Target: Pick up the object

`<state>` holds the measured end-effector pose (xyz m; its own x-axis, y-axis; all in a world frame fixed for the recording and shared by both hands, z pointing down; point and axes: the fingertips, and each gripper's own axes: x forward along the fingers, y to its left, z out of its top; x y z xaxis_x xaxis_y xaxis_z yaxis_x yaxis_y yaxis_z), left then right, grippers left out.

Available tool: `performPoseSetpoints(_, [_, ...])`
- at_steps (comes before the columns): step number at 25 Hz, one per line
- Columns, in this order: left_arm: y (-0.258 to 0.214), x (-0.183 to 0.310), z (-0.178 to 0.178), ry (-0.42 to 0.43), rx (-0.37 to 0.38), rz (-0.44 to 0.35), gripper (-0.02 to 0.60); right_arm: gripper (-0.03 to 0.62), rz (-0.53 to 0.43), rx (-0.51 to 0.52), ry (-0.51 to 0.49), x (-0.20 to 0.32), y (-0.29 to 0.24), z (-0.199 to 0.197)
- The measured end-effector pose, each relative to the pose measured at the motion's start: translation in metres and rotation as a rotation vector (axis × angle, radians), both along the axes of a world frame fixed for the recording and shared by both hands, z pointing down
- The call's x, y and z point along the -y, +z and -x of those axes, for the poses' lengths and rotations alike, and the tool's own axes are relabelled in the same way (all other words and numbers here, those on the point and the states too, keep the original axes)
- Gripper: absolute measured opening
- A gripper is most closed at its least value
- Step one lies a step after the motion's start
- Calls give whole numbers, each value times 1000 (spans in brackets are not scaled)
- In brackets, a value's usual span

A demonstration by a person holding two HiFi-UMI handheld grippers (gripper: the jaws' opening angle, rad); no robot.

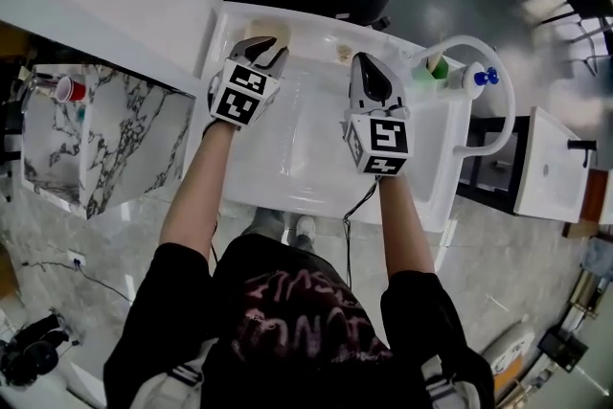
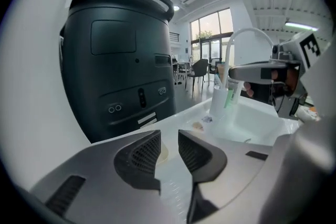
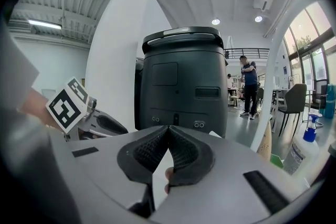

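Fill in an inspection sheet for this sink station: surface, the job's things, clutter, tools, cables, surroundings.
Surface: white sink, under both tools.
Job's things: beige object on the back rim, just ahead of the left tool; not gripped.
Clutter: bottles by the faucet; red cup on the marble counter.
Tools: left tool jaws apart, nothing between; right tool jaws together, empty.
Cables: black cable hanging below the right tool.
Surroundings: dark machine behind the sink; person far off.
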<state>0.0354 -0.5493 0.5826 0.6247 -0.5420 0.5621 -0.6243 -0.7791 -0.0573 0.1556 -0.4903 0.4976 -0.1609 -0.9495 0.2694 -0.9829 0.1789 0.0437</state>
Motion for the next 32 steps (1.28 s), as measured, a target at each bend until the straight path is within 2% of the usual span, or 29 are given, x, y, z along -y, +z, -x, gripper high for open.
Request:
performPoseSetpoints(3, [26, 7, -10, 51, 75, 15, 150, 15, 14, -1, 2, 5, 8, -2])
performPoseSetpoints(6, [46, 12, -14, 84, 163, 30, 175, 15, 25, -1, 1, 9, 14, -4])
performPoseSetpoints(9, [63, 19, -16, 92, 218, 56, 183, 15, 37, -6, 4, 15, 20, -8])
performPoseSetpoints(15, [90, 26, -15, 89, 258, 123, 181, 15, 61, -10, -6, 22, 32, -8])
performPoseSetpoints(23, [106, 26, -18, 136, 324, 139, 132, 15, 74, -13, -1, 24, 36, -9])
performPoseSetpoints(32, [107, 23, -22, 159, 318, 157, 86, 15, 80, -14, 0, 23, 38, -9])
